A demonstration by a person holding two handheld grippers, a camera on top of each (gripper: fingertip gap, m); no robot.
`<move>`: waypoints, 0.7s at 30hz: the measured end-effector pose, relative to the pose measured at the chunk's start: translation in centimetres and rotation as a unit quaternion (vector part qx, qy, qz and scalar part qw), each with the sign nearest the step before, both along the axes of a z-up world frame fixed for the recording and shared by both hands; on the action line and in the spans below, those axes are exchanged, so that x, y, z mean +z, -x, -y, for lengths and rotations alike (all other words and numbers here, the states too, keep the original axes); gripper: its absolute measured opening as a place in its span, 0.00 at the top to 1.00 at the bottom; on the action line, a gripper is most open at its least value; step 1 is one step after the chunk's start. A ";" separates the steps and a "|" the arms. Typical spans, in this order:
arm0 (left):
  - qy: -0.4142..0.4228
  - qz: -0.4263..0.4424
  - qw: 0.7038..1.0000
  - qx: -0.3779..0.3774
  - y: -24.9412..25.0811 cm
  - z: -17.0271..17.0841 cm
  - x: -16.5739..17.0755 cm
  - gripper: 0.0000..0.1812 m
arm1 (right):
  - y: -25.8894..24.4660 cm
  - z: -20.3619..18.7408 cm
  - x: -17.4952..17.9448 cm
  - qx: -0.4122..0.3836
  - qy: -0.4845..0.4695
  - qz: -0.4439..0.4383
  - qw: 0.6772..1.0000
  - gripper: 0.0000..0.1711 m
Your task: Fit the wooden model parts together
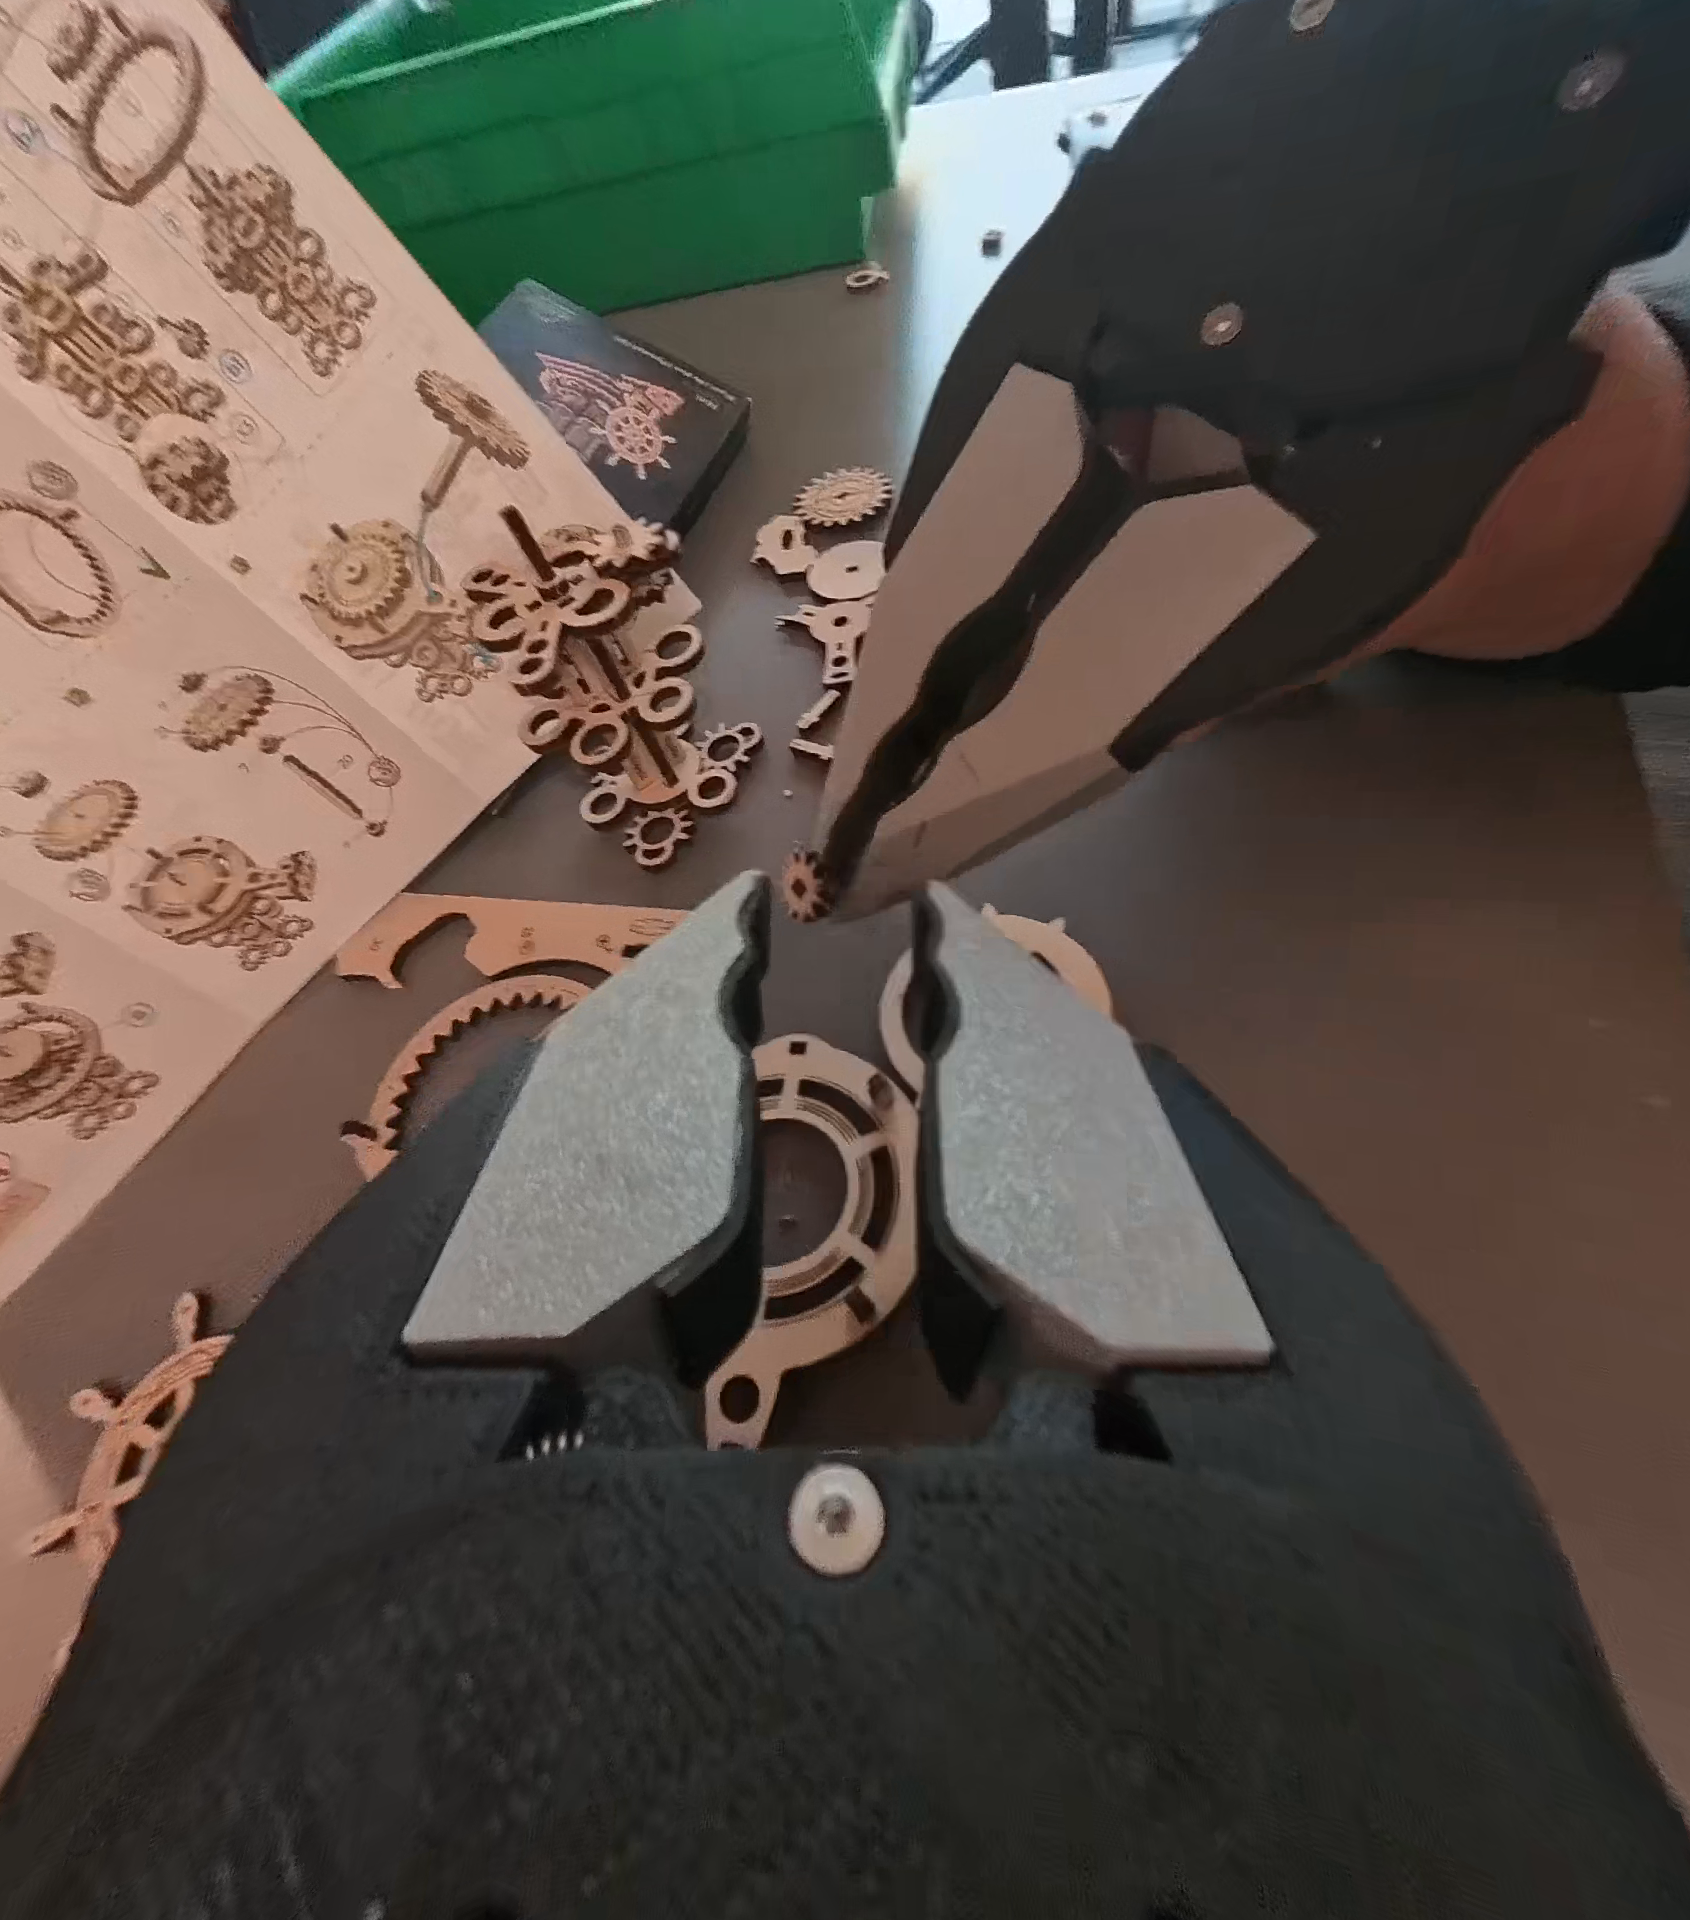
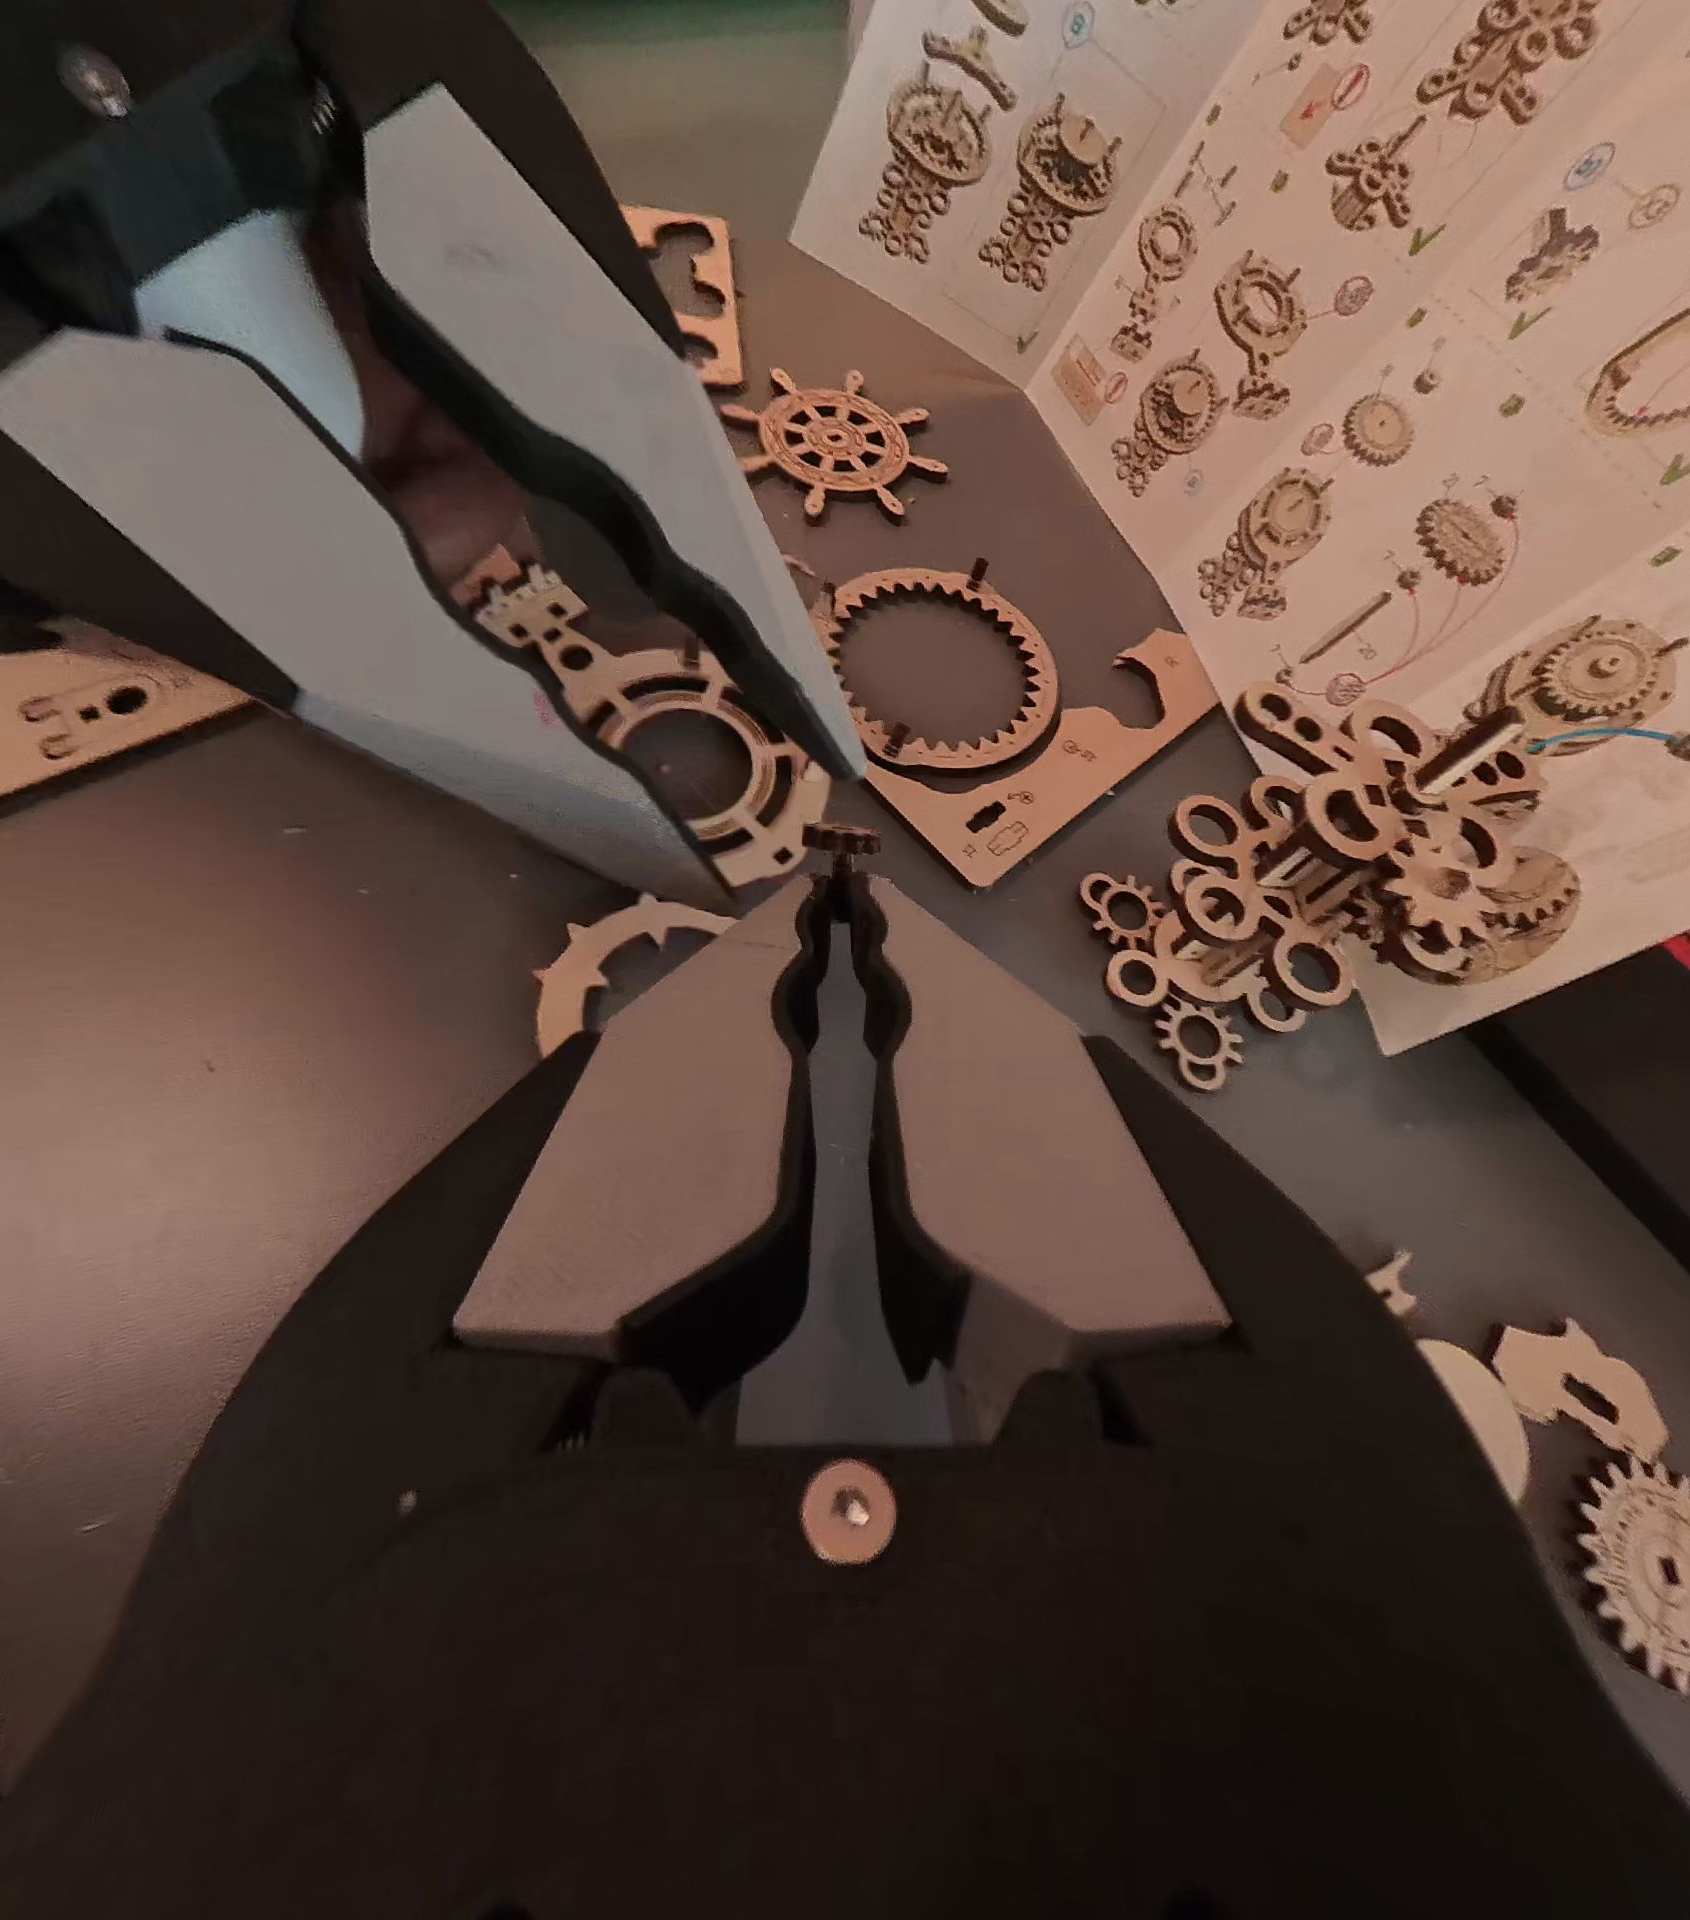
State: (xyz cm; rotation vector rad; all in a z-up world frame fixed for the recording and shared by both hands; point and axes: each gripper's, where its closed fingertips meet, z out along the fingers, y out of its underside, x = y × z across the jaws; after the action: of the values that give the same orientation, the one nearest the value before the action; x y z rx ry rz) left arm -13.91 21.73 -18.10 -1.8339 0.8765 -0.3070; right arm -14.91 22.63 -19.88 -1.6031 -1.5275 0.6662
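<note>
Two grippers met over my bench (image 1: 1340, 1039): the right gripper (image 2: 836, 894), jaws pinched on a small wooden gear (image 2: 839, 837), just beside the round wooden frame (image 1: 825, 1184) clamped between my left gripper (image 1: 841, 914) jaws, the instruction sheet (image 1: 93, 623) near it.

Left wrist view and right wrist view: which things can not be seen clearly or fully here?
- Round wooden frame: in both views the left tool fingers cover its sides; whether they grip it is unclear.
- Small gear: tiny; in the right wrist view the right tool hides its shaft.
- Toothed ring: left wrist view, partly behind a finger.
- Instruction sheet: cut off by the edge in both views, drawings blurred.
</note>
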 end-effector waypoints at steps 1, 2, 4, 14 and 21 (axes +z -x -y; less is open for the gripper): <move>0.009 0.006 1.000 0.001 0.1 0.0 -0.1 0.93 | 0.0 -0.1 0.0 -0.001 -0.005 0.002 1.000 1.00; 0.010 0.006 1.000 0.004 0.3 0.0 -0.1 0.93 | 0.0 0.0 0.1 0.003 -0.007 -0.001 1.000 1.00; 0.002 0.007 1.000 0.005 0.5 -0.1 0.1 0.91 | 0.1 0.2 0.3 0.008 -0.011 -0.009 1.000 1.00; 0.004 -0.006 1.000 -0.001 0.4 0.1 -0.2 0.89 | 0.2 0.6 0.3 0.023 -0.042 -0.005 0.999 1.00; -0.028 -0.032 0.999 0.029 2.2 -0.7 0.6 0.90 | -0.1 -0.1 0.5 0.005 -0.048 -0.009 0.999 1.00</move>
State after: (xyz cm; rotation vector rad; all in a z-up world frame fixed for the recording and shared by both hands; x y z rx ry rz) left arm -16.12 22.40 -17.49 -1.8213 0.8644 -0.1861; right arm -14.83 22.74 -19.39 -1.5143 -1.5334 0.6012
